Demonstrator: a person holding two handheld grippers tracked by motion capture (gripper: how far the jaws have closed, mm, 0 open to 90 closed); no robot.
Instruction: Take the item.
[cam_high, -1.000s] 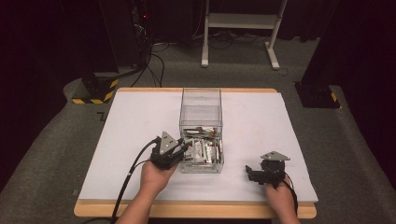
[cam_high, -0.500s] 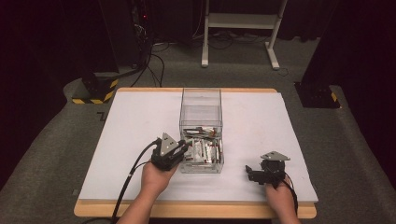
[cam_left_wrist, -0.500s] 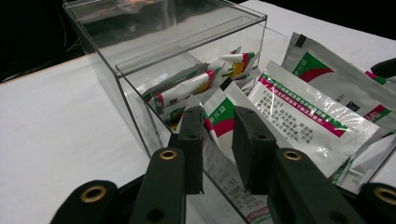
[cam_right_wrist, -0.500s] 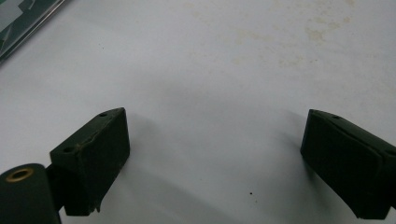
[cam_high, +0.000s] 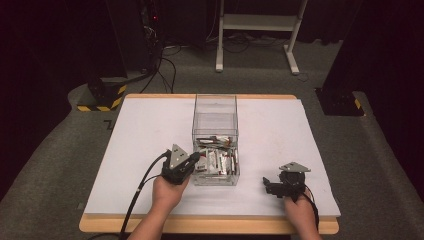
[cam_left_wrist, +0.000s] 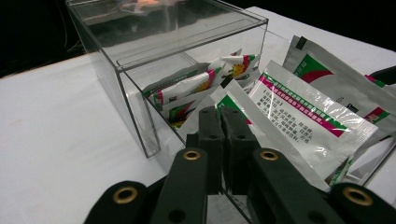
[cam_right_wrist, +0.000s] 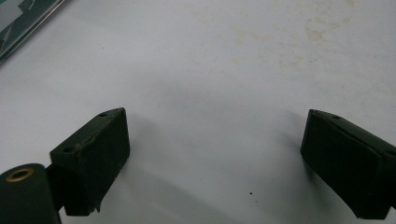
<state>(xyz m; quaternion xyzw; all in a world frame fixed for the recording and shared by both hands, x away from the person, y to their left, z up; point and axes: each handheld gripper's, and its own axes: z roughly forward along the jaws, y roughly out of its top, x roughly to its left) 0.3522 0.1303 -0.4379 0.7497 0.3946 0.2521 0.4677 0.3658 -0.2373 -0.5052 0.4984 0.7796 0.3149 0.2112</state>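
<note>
Left gripper (cam_left_wrist: 223, 116) shut at the clear box (cam_high: 216, 131); right gripper (cam_right_wrist: 215, 163) open on the table (cam_high: 145, 130).

The left jaws have just been closing and now meet at the box's near left wall, gripping the edge of a sachet (cam_left_wrist: 299, 112) as far as one can tell. The sachets lie heaped in the box's near end, mid-table. The right gripper rests near the right edge, jaws wide apart, holding nothing.

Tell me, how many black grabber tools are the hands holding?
2. The left gripper sits at the clear box of packets, jaws shut. The right gripper rests on the white table, jaws open.
</note>
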